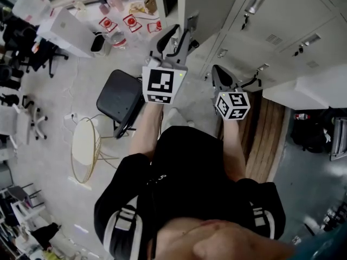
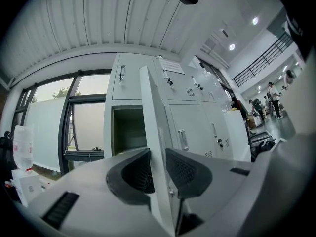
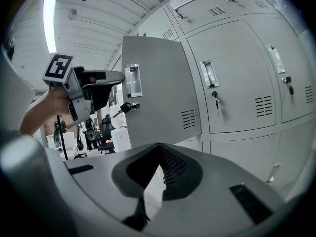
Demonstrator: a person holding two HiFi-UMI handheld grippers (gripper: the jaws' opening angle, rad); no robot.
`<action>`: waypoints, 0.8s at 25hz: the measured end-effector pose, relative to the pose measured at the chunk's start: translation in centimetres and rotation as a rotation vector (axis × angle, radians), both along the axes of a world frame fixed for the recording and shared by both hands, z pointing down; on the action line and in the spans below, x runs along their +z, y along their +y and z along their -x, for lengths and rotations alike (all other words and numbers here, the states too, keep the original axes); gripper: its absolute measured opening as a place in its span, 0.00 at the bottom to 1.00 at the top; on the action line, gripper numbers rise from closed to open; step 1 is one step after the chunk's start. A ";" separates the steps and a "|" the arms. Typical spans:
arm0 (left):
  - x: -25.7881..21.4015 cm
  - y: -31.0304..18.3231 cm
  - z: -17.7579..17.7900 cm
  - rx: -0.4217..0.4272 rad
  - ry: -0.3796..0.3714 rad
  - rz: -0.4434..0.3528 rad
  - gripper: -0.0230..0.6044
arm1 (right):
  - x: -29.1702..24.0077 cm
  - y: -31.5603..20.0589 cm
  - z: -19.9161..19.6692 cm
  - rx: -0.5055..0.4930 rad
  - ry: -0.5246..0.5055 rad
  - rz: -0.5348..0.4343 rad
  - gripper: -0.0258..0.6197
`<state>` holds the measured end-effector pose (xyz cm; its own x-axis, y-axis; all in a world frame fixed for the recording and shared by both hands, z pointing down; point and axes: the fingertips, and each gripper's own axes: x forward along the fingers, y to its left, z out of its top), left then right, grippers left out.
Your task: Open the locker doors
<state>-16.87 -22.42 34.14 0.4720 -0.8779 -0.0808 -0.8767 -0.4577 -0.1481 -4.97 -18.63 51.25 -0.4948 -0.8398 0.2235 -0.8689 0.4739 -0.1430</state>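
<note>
Far L on the pale speckled floor: 1 black padded office chair (image 1: 120, 96) and 1 round white wire-framed table (image 1: 85, 145). My L claw (image 2: 157, 154) is clamped on the free edge of the 1 open grey sheet-metal locker door (image 2: 150, 107), a pad on each side. The door is swung out from the bank, w/ a dark compartment (image 2: 128, 130) behind it. 1 key bunch (image 3: 123, 107) hangs in its lock. My R claw (image 3: 158, 147) is clenched, nothing in it, apart from the door. R of that: closed grey lockers (image 3: 237, 83) w/ 2 more keys (image 3: 215, 97) in their locks. White paper label (image 3: 185, 0) up top, print too small to read.
</note>
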 end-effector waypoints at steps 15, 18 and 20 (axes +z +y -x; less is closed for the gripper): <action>-0.3 4.4 -4.9 0.133 0.101 -0.006 0.19 | -1.7 1.6 -3.3 0.085 0.003 -0.041 0.05; -0.4 5.0 -6.0 0.142 0.100 -0.017 0.19 | -1.7 1.6 -4.1 0.102 0.007 -0.046 0.05; -0.4 5.4 -6.8 0.159 0.102 -0.020 0.19 | -1.7 1.8 -4.4 0.108 0.011 -0.047 0.05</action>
